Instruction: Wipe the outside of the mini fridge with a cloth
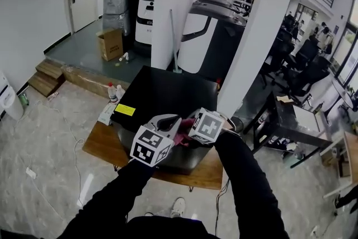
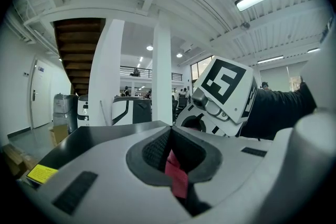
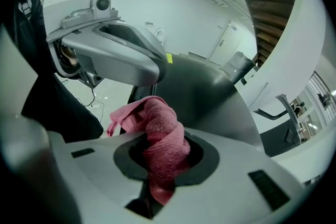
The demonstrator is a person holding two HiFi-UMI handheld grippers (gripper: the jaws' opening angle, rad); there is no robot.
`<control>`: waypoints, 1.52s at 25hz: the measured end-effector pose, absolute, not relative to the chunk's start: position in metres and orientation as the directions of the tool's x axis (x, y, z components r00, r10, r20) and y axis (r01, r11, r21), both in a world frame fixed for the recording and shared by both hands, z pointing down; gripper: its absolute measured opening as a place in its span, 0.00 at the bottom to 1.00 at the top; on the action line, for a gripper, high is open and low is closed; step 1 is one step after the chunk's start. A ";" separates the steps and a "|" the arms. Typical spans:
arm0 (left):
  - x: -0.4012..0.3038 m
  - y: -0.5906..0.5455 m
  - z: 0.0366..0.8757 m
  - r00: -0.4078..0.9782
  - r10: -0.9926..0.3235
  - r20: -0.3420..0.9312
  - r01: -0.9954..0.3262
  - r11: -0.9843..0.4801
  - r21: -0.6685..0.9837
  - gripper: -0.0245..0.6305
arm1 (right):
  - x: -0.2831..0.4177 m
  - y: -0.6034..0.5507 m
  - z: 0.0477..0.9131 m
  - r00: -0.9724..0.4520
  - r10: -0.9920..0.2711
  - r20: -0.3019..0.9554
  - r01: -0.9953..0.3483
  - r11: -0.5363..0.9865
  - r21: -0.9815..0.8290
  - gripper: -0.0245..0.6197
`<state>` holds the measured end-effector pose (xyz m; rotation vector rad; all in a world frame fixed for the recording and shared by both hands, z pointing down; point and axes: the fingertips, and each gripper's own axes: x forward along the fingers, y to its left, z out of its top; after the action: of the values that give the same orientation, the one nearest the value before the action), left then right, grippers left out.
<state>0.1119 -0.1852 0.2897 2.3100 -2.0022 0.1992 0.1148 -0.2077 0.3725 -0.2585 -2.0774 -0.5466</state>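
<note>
- Head view: both grippers meet over the near edge of the black fridge [image 1: 162, 92], which stands on a wooden tabletop [image 1: 103, 145].
- A sliver of pink cloth [image 1: 182, 139] peeks out between them, and this view gives no more of it.
- Left gripper view: the left gripper [image 2: 170, 139] has its jaws pressed together on a thin pink strip of the cloth [image 2: 176, 178], just a narrow tongue hanging from the pads.
- The same view catches the right gripper [image 2: 210, 113] close ahead, its marker cube [image 2: 226, 86] tilted. The fridge's flat dark top [image 2: 105, 136] runs away to the left.
- Right gripper view: here is the bulk of it. The right gripper [image 3: 165, 157] is clamped on a thick, bunched wad of cloth [image 3: 157, 123], with the terry weave plain to see.
- A loose flap juts left towards the left gripper [image 3: 113, 52], which hangs just above.
- Yellow sticker [image 1: 125, 110] on the fridge top near its left edge, showing in all three views.
</note>
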 end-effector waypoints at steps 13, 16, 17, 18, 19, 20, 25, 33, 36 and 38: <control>0.105 -0.111 0.255 0.111 -0.992 -0.067 -0.991 -0.105 -0.086 0.05 | 0.155 -0.156 0.252 -0.945 -0.221 0.240 -0.117 0.916 0.383 0.17; 0.088 -0.088 0.254 0.076 -0.992 -0.102 -0.995 -0.068 -0.077 0.05 | 0.162 -0.119 0.245 -0.976 -0.204 0.077 -0.182 0.956 0.231 0.17; 0.082 -0.079 0.255 0.060 -0.992 -0.112 -0.996 -0.052 -0.075 0.05 | 0.163 -0.107 0.247 -0.980 -0.197 0.031 -0.189 0.969 0.162 0.17; 0.074 -0.070 0.258 0.040 -0.992 -0.122 -0.997 -0.031 -0.074 0.05 | 0.162 -0.097 0.252 -0.982 -0.189 -0.008 -0.189 0.978 0.088 0.18; 0.065 -0.061 0.261 0.015 -0.991 -0.131 -0.997 -0.005 -0.073 0.05 | 0.160 -0.088 0.259 -0.982 -0.183 -0.041 -0.184 0.983 0.016 0.18; 0.055 -0.052 0.267 -0.012 -0.990 -0.137 -0.997 0.021 -0.070 0.05 | 0.156 -0.081 0.268 -0.981 -0.181 -0.067 -0.178 0.983 -0.050 0.18; 0.014 -0.012 0.310 -0.098 -0.989 -0.109 -0.993 0.104 -0.056 0.05 | 0.121 -0.050 0.333 -0.974 -0.180 -0.136 -0.127 0.935 -0.331 0.17; -0.024 0.026 0.365 -0.220 -0.975 -0.039 -0.972 0.222 -0.073 0.05 | 0.039 -0.022 0.424 -0.993 -0.096 -0.073 -0.031 0.787 -0.617 0.17; -0.034 0.030 0.376 -0.245 -0.970 -0.016 -0.966 0.245 -0.079 0.05 | 0.011 -0.026 0.437 -0.996 -0.087 -0.034 -0.040 0.724 -0.689 0.17; -0.041 0.033 0.383 -0.257 -0.966 0.007 -0.964 0.256 -0.073 0.05 | -0.006 -0.027 0.442 -0.997 -0.080 -0.022 -0.037 0.668 -0.743 0.17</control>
<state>-0.0410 0.0326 0.3831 1.9378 -2.5197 0.0987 -0.0058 -0.0265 0.4421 0.1026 -2.9169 1.2970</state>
